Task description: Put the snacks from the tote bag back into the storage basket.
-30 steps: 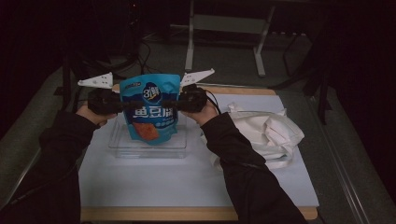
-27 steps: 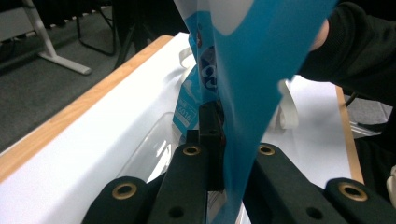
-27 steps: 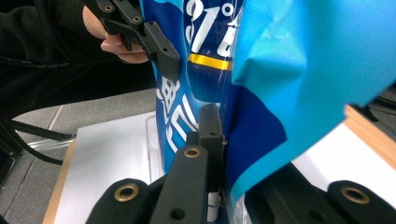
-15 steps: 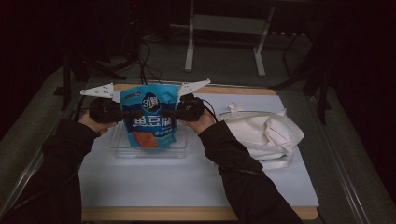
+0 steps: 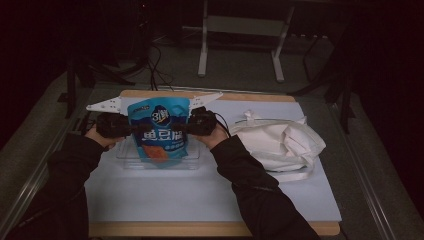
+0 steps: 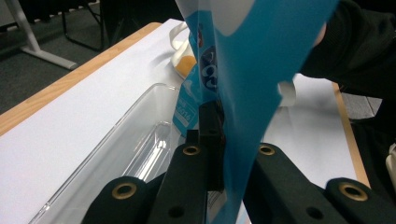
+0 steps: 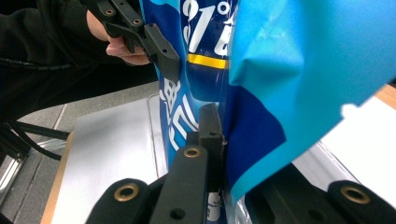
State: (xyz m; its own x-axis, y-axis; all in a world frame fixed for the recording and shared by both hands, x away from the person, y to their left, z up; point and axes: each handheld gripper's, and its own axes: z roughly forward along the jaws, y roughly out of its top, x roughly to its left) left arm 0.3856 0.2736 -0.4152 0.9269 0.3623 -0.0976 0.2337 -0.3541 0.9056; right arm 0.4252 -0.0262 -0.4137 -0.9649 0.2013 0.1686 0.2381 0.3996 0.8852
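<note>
The left claw (image 5: pixel 131 126) is clamped on the left edge of the blue snack bag (image 5: pixel 160 131); in the left gripper view the two black jaws press the thin blue film (image 6: pixel 252 93) between them. The bag stands upright between both hands, above the clear plastic tray (image 5: pixel 192 161) that lies on the white sheet of the tabletop (image 5: pixel 200 200). Its bottom part seems to be inside the tray or just above its floor; from the high view I cannot tell if it touches. The right claw (image 5: pixel 189 125) is clamped on the right edge of the bag, and the right gripper view shows the jaws closed on the film (image 7: pixel 289 60), with the other gripper holding the far edge. To the right, well apart from the tray, a white cloth bag (image 5: pixel 280 145) lies crumpled on the tabletop.

I judge that the step in hand is placing the snack bag into the tray. The next move calls for lowering both hands together, keeping the bag level so it does not fold, until it rests in the tray. Only then should both claws let go, at about the same time, so the bag is not pulled to one side.
</note>
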